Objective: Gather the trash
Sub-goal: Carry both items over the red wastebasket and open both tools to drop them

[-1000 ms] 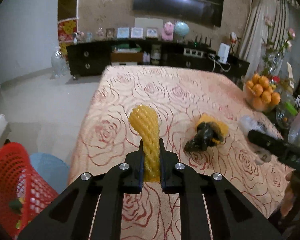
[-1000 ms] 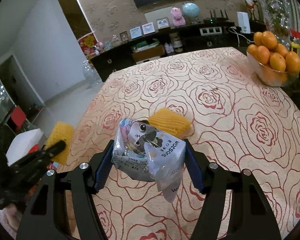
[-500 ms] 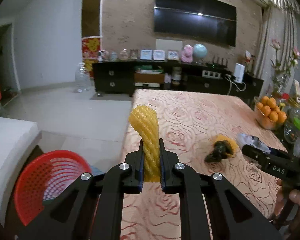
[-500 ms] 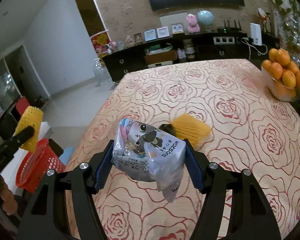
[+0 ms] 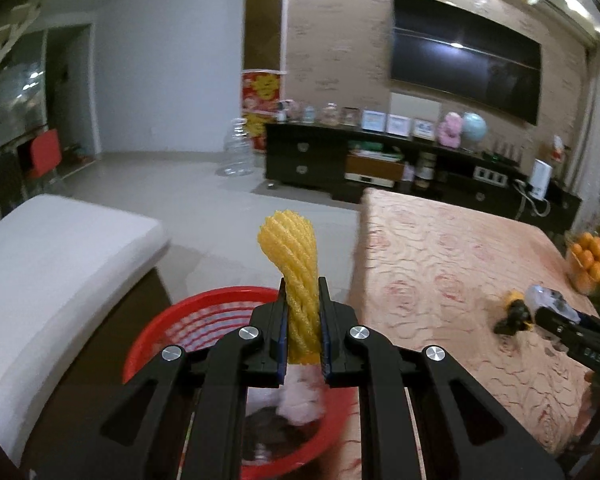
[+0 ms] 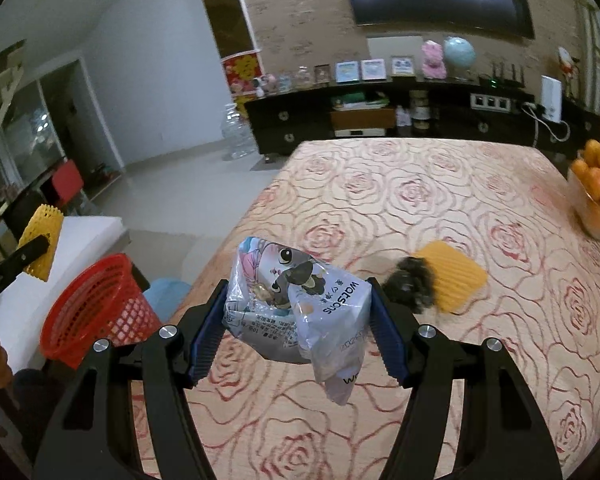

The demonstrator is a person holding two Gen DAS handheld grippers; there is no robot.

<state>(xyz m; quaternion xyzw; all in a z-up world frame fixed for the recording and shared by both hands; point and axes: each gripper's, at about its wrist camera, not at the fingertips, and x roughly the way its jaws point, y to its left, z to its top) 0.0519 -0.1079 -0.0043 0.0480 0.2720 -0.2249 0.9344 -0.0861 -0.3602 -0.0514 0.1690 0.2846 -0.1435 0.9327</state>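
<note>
My left gripper (image 5: pixel 303 300) is shut on a yellow foam fruit net (image 5: pixel 293 258), which sticks up between its pads above the red mesh basket (image 5: pixel 188 316) on the floor. From the right wrist view the same net (image 6: pixel 42 236) shows at far left, above and left of the basket (image 6: pixel 96 304). My right gripper (image 6: pixel 298 308) is shut on a crumpled tissue packet (image 6: pixel 300 300) with a cartoon cat print, held over the table's near-left part. On the rose-patterned tablecloth (image 6: pixel 420 200) lie another yellow foam net (image 6: pixel 454 276) and a dark scrap (image 6: pixel 412 284) touching it.
The basket holds some pale and dark rubbish (image 5: pixel 296 408). A white cushioned bench (image 5: pixel 52 264) stands left of it, and something blue (image 6: pixel 166 294) lies on the floor by the table. A bowl of oranges (image 6: pixel 598 188) sits at the table's right edge. A dark TV cabinet (image 6: pixel 380 120) lines the far wall.
My left gripper has swung left off the table with the foam net and now hangs over the red basket. The right gripper has drifted towards the table's left edge, still gripping the packet.
</note>
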